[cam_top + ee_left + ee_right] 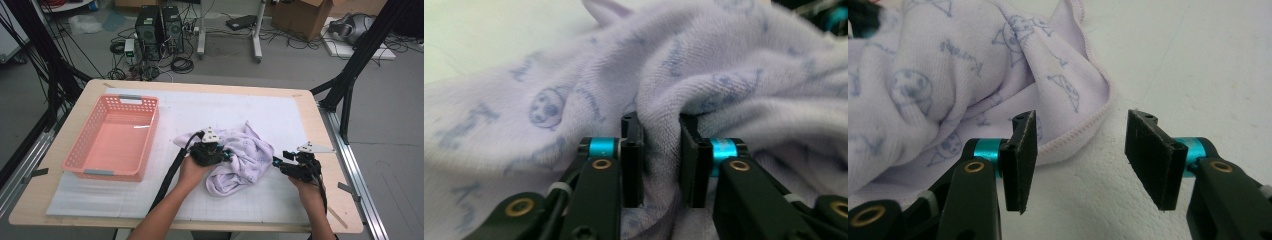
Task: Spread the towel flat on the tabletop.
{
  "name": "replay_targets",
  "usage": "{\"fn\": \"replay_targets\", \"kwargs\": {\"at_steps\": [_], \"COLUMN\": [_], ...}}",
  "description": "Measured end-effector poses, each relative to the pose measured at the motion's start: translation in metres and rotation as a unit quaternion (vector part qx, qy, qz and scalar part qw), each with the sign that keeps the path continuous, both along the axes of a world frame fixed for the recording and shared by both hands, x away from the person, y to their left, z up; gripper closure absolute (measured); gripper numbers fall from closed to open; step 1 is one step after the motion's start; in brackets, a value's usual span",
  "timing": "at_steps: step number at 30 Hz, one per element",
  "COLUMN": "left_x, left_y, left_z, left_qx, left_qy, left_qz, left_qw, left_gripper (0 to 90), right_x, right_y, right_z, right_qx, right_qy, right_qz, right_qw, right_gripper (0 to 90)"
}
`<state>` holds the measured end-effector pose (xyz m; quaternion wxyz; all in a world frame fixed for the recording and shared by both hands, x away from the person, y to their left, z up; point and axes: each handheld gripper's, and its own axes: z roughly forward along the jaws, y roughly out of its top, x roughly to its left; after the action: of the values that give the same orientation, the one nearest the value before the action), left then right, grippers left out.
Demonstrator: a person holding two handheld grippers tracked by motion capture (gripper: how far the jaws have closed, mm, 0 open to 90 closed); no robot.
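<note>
A crumpled lilac towel (240, 160) with a faint blue print lies on the white mat in the middle of the table. My left gripper (227, 155) sits at its left side, shut on a raised fold of the towel (659, 125), which fills the gap between the two jaws. My right gripper (276, 162) is at the towel's right edge, open, with nothing between its jaws (1080, 150); the towel's hemmed edge (1083, 130) lies on the mat just ahead of them.
An empty pink plastic basket (114, 137) stands on the left part of the white mat (280, 115). The wooden table edge (325, 130) runs close on the right. Black frame poles, computers and cables are on the floor beyond the table.
</note>
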<state>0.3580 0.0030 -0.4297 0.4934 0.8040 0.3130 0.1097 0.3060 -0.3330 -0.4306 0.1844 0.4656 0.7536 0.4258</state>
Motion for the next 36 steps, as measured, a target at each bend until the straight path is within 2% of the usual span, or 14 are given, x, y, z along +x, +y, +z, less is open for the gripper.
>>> {"fn": "replay_targets", "kwargs": {"at_steps": [2, 4, 8, 11, 14, 16, 18, 19, 21, 24, 29, 31, 34, 36], "left_x": [0.004, 0.008, 0.02, 0.027, 0.03, 0.027, 0.021, 0.017, 0.008, -0.002, -0.011, -0.012, -0.012, -0.01], "left_y": [0.012, 0.026, 0.052, 0.063, 0.067, 0.067, 0.064, 0.063, 0.063, 0.065, 0.065, 0.058, 0.045, 0.036], "left_z": [0.007, 0.013, 0.012, 0.009, 0.007, 0.008, 0.011, 0.013, 0.015, 0.016, 0.007, 0.003, -0.002, -0.006], "left_qx": [-0.029, -0.038, -0.03, -0.017, -0.03, -0.047, -0.045, -0.042, -0.043, -0.047, -0.055, -0.054, -0.047, -0.03], "left_qy": [-0.009, -0.018, -0.025, -0.027, -0.012, 0.004, 0.007, -0.002, -0.018, -0.023, -0.008, 0.005, 0.009, 0.007], "left_qz": [0.025, 0.057, 0.124, 0.157, 0.173, 0.159, 0.14, 0.128, 0.119, 0.102, 0.061, 0.043, 0.04, 0.042], "left_qw": [0.9992, 0.9975, 0.9915, 0.9871, 0.9843, 0.9862, 0.9891, 0.9909, 0.9918, 0.9934, 0.9966, 0.9976, 0.9981, 0.9987], "left_gripper": [76.4, 76.9, 79.4, 80.0, 74.5, 62.4, 51.1, 50.0, 50.4, 51.4, 53.5, 49.4, 41.7, 40.3], "right_x": [0.0, 0.0, -0.001, 0.0, 0.0, -0.001, -0.001, -0.001, -0.001, -0.003, -0.001, -0.002, -0.001, -0.001], "right_y": [0.0, 0.0, 0.003, 0.006, 0.012, 0.018, 0.026, 0.031, 0.041, 0.06, 0.087, 0.09, 0.082, 0.075], "right_z": [0.0, 0.0, 0.0, -0.001, -0.001, 0.0, 0.0, 0.0, -0.002, -0.004, -0.017, -0.016, -0.015, -0.015], "right_qx": [0.001, 0.001, -0.002, -0.001, 0.001, 0.002, 0.007, 0.009, 0.008, -0.005, -0.064, -0.082, -0.079, -0.062], "right_qy": [0.001, 0.001, 0.004, 0.004, 0.0, 0.002, 0.002, 0.004, 0.007, 0.011, 0.029, 0.018, 0.022, 0.033], "right_qz": [-0.001, -0.001, 0.003, 0.006, 0.018, 0.03, 0.048, 0.058, 0.082, 0.118, 0.146, 0.144, 0.138, 0.143], "right_qw": [1.0, 1.0, 1.0, 1.0, 0.9998, 0.9996, 0.9988, 0.9983, 0.9966, 0.9929, 0.9867, 0.9861, 0.9871, 0.9873], "right_gripper": [46.1, 46.1, 46.1, 46.1, 46.0, 45.8, 45.4, 45.1, 44.6, 44.3, 44.8, 54.5, 82.4, 85.0]}}
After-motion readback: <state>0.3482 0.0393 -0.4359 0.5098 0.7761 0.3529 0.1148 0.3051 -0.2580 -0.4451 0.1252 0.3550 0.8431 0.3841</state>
